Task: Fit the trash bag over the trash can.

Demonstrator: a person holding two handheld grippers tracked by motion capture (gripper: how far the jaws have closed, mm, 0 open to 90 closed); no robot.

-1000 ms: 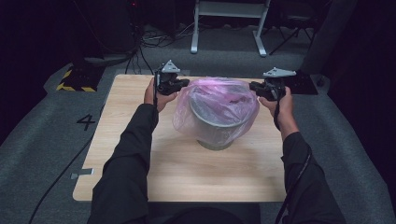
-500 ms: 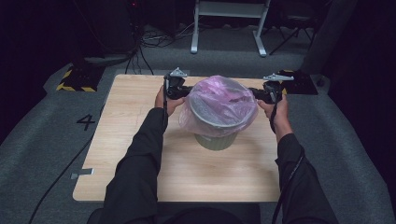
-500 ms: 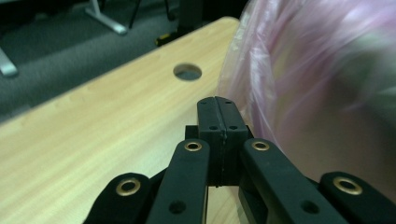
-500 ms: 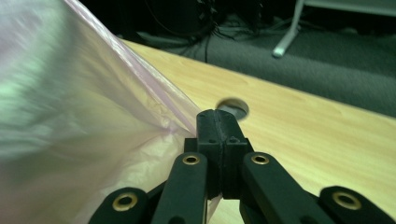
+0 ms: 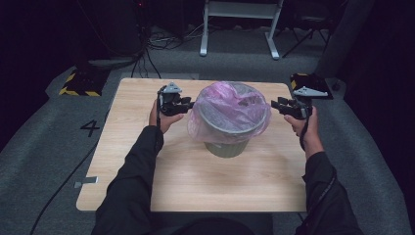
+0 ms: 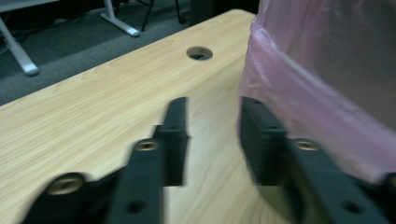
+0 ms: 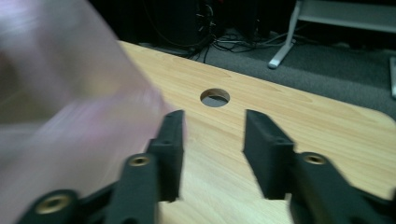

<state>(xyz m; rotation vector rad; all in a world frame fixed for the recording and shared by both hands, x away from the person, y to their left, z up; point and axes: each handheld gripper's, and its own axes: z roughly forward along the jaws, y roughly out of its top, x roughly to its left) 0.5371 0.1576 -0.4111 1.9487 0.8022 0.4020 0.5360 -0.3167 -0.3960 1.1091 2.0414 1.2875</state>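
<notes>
A grey-green bin (image 5: pixel 225 147) stands in the middle of the wooden table (image 5: pixel 147 161), lined with a pink plastic bag (image 5: pixel 230 110) folded over its rim. My left gripper (image 5: pixel 188 104) sits just left of the bag, pointing at it. Its jaws have just been opening and now stand open with nothing between them (image 6: pixel 212 112); the bag (image 6: pixel 327 84) lies beside the right-hand jaw. My right gripper (image 5: pixel 275 104) hovers just right of the bin. Its jaws have also just been opening and are empty (image 7: pixel 212 126), with the blurred bag (image 7: pixel 70 107) at the left.
The table has a round cable hole (image 6: pixel 199 53) near its far edge, also in the right gripper view (image 7: pixel 215 97). White desk legs (image 5: pixel 205 29) and cables lie on the floor behind. A black box (image 5: pixel 308 81) sits at the table's far right corner.
Both grippers held the bag's edges at the bin's sides, sank toward the table, then opened and let the bag go. The bag now sits lower around the rim.
</notes>
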